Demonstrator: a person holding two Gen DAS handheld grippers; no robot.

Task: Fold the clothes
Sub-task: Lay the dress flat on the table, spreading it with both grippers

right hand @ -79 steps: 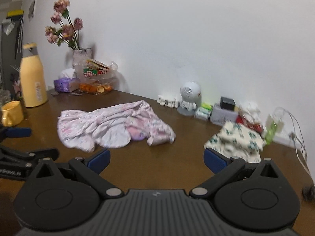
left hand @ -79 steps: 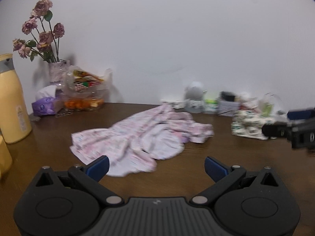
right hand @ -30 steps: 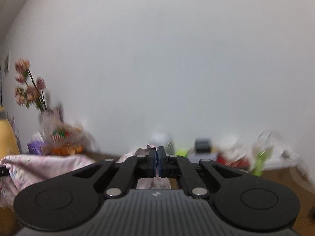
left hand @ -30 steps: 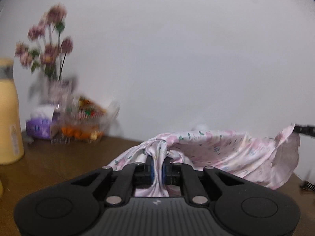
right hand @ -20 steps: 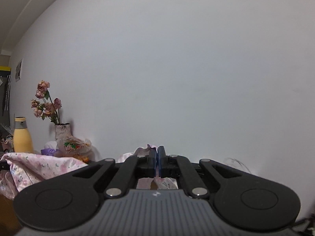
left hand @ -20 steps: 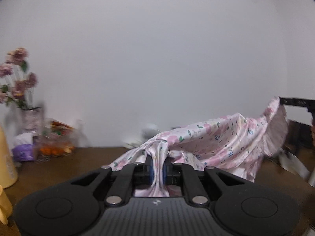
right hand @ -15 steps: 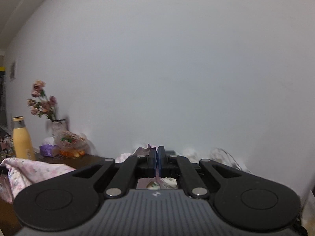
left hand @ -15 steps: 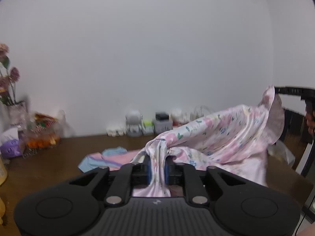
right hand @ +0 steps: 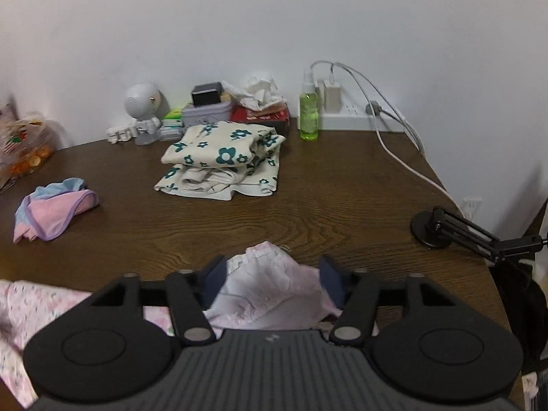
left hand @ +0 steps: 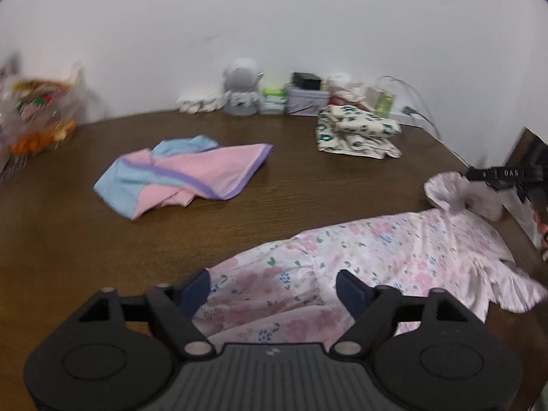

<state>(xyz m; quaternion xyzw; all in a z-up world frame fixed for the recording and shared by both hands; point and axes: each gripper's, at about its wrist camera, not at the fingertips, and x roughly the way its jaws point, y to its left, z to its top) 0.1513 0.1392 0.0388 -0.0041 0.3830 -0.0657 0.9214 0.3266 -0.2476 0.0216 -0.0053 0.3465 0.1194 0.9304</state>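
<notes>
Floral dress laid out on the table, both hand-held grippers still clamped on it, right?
Not quite. The floral dress does lie on the table, but both are open: the left hand-held gripper in the left wrist view, the right hand-held gripper in the right wrist view.

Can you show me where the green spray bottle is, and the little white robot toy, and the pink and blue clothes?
green spray bottle (right hand: 309, 113), right wrist view, on its green body.
white robot toy (right hand: 142, 102), right wrist view, on its round head.
pink and blue garment (left hand: 212, 167), left wrist view, on the pink panel.
</notes>
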